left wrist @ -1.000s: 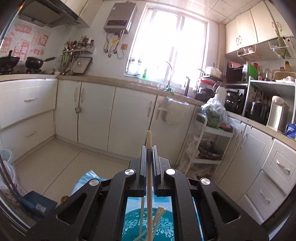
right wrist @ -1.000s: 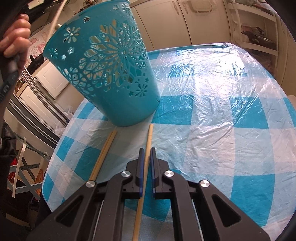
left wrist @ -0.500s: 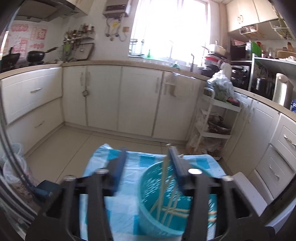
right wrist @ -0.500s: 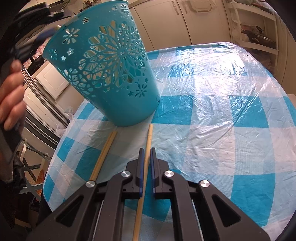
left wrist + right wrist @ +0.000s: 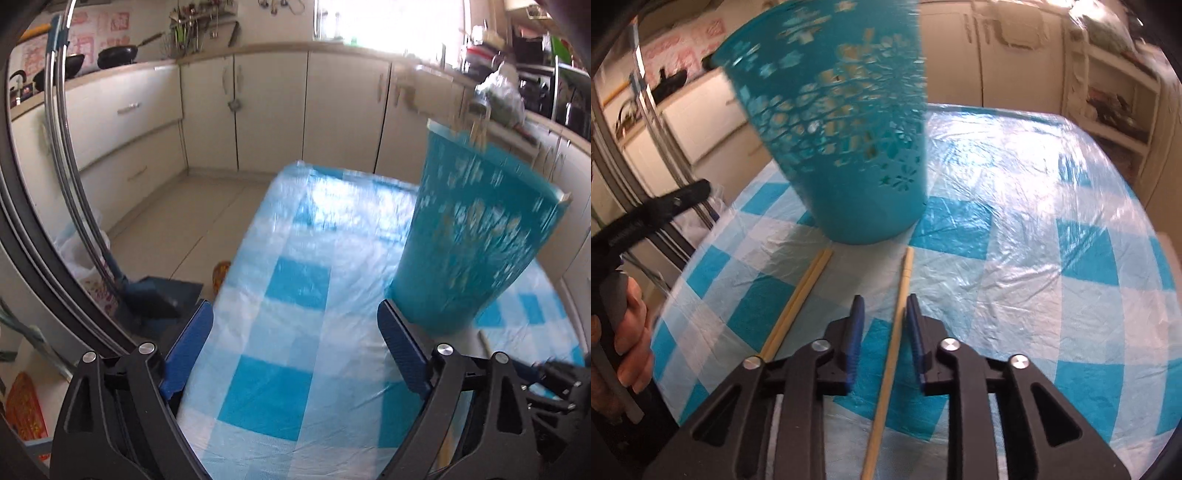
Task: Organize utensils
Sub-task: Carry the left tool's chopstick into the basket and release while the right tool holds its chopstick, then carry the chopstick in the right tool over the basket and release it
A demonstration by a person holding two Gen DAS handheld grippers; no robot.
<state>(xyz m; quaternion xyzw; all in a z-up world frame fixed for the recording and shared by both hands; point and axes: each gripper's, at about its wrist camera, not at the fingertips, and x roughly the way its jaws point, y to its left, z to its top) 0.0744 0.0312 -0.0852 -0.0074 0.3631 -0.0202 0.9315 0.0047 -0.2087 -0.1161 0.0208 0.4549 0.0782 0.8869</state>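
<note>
While its blue-padded jaws are spread wide with nothing between them, the left claw [image 5: 295, 354] is seen above the near edge of a tabletop [image 5: 295, 332] covered in blue-and-white checked plastic sheeting. To its right, a teal perforated plastic basket [image 5: 476, 243] with flower cut-outs is stood on the tabletop, blurred by motion, and pale stick tips [image 5: 478, 129] are shown above its rim.

From the right wrist view, the same basket [image 5: 849, 147] is found at the upper left, and two items are laid on the tabletop [image 5: 1052, 277] in front of it. A pair of pale wooden chopsticks [image 5: 798, 299] is placed left of the right claw [image 5: 882, 328], pointing toward the basket's base. A single pale wooden chopstick [image 5: 890, 354] is laid directly between the jaws, which are parted with a gap on each side, so nothing is gripped. Its far tip is stopped just short of the basket.
</note>
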